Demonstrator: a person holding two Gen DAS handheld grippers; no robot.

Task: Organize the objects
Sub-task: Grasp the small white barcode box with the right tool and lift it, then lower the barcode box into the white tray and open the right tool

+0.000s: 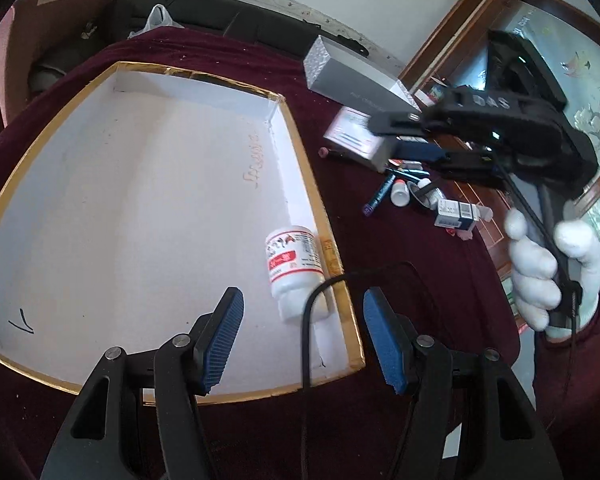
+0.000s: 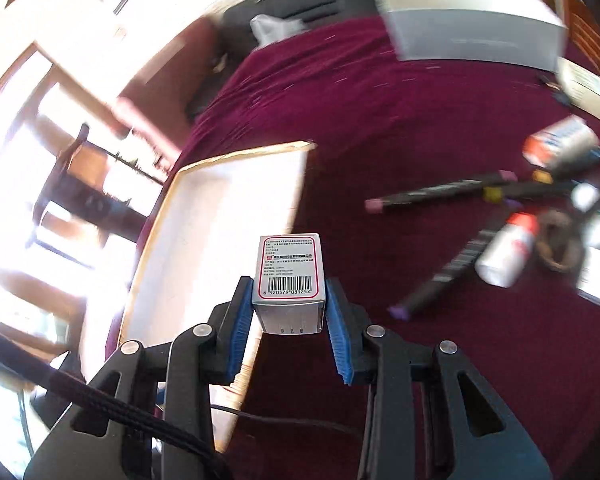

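Tray (image 1: pixel 60 184): shallow white box with gold rim, lying open on the maroon tabletop (image 1: pixel 380 280).
Tray contents: one white bottle (image 1: pixel 296 272) with a red-and-white label, on its side against the right wall; the rest of the floor is bare.
Left gripper (image 1: pixel 300 340): fingers spread wide, gripping nothing, above the tray's near right corner.
Right gripper (image 2: pixel 288 312): fingers clamped on a small carton (image 2: pixel 290 276) with a barcode, held in the air beside the tray's right edge.
Loose items: markers (image 2: pixel 440 192), a small bottle (image 2: pixel 508 248) and cartons clustered on the tabletop right of the tray.
Grey box (image 1: pixel 352 76): closed, beyond the tray.
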